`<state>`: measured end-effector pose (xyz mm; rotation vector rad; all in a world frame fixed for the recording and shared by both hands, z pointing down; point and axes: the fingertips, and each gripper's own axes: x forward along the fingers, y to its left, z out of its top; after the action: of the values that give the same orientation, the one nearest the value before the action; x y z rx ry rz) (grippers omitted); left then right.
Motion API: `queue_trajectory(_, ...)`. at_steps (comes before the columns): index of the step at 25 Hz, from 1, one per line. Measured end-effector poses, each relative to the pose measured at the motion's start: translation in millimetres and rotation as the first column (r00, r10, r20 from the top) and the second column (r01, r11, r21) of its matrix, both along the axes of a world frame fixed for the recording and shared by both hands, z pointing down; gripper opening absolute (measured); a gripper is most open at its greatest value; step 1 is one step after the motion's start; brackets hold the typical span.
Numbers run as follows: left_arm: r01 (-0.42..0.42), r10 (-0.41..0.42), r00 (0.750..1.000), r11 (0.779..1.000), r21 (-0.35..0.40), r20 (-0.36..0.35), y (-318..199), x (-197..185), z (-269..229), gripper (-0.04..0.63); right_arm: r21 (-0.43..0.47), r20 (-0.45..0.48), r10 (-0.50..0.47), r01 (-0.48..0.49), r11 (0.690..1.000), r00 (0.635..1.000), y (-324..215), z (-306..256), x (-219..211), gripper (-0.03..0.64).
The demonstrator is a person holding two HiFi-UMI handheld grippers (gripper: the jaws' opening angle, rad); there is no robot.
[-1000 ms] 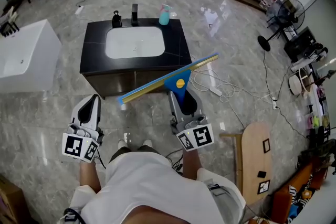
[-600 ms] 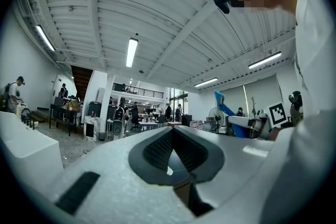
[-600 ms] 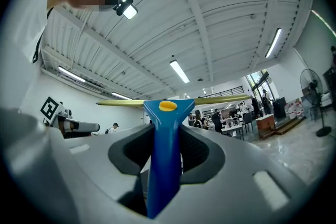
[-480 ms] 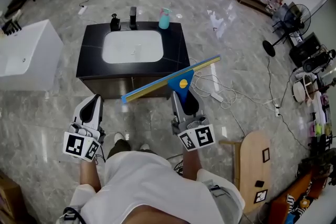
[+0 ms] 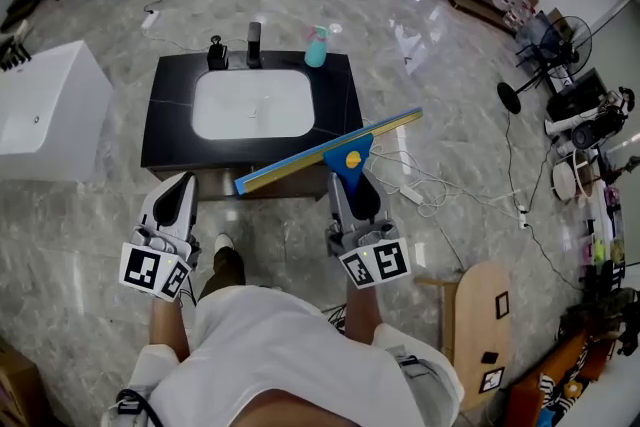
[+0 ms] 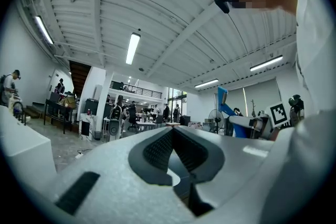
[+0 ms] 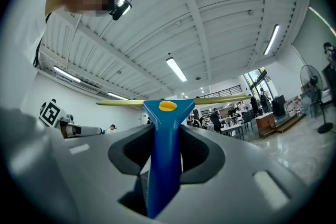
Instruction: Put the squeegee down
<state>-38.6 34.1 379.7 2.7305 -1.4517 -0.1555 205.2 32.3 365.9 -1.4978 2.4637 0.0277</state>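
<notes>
**A:** From overhead, where's the squeegee (image 5: 330, 153)?

**B:** Up in the air in the right gripper (image 5: 351, 181). Its long blade slants across the near edge of the black vanity top (image 5: 340, 100), just in front of the white basin (image 5: 253, 102). I can't see it resting on anything.

**A:** Why carry it by the handle?

**B:** My guess is that it leaves the whole blade out front, free to be laid flat. The bare strip of counter looks the likely spot, since the spray bottle (image 5: 316, 47) stands well back by the tap.

**A:** And the left gripper (image 5: 179, 188)?

**B:** It's off to the side, level with the other and apart from the squeegee, probably to stay clear of the blade.

**A:** What does the left gripper's own camera show?

**B:** Its jaws are closed tip to tip with nothing between them, pointing out at the hall. Off to the right you catch the blue of the squeegee (image 6: 224, 103).

**A:** And the right gripper's camera?

**B:** The blue handle (image 7: 164, 160) stands upright, clamped between the two pads, with the yellowish blade (image 7: 220, 99) lying crosswise above the tips. The hold looks snug and centred, so I'd judge it won't twist on the way down. The jaws need only part once the blade has support.
</notes>
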Motion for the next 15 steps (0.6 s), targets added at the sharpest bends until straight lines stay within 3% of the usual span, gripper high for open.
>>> queue_trajectory(15,-0.025,0.025,1.000,0.999,-0.030,0.001,-162,-120,2,0.006,-0.033,-0.019,0.012,-0.013,0.999,1.000,-149,-2,-125,0.149)
